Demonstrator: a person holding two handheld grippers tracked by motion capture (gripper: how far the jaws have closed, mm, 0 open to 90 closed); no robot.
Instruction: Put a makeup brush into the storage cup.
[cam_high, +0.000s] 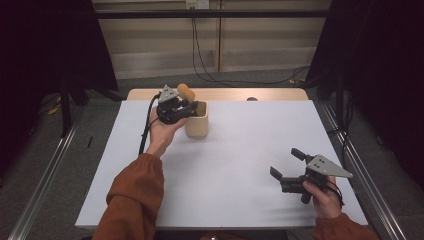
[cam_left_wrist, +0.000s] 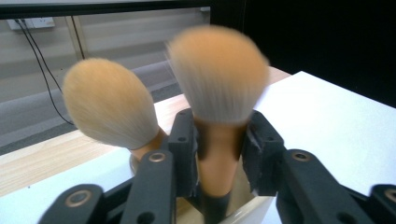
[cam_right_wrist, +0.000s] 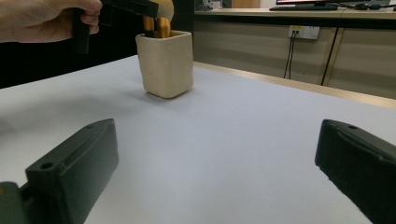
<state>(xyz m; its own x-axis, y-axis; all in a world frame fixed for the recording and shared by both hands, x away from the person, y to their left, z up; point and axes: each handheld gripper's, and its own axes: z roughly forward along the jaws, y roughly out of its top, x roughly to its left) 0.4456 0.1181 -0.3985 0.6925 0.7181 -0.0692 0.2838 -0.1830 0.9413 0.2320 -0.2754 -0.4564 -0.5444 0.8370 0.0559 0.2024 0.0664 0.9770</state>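
At the upper left of the high view, our left gripper (cam_high: 186, 106) sits over the cream ceramic cup (cam_high: 196, 122), which stands left of centre on the white table (cam_high: 250, 165). In the left gripper view, near frame centre, the jaws are closed on the amber ferrule of a makeup brush (cam_left_wrist: 217, 81); we cannot tell whether the pads press hard. Its handle runs down into the cup. We judge the brush light, its handle stiff and smooth, likely slippery, so the ferrule below the bristles is the right place to grip. The dome of tan bristles, paler at the tips, looks soft and easily crushed. A second brush (cam_left_wrist: 109, 109) leans to its left. At the lower right of the high view, our right gripper (cam_high: 290, 167) is spread wide and holds nothing.
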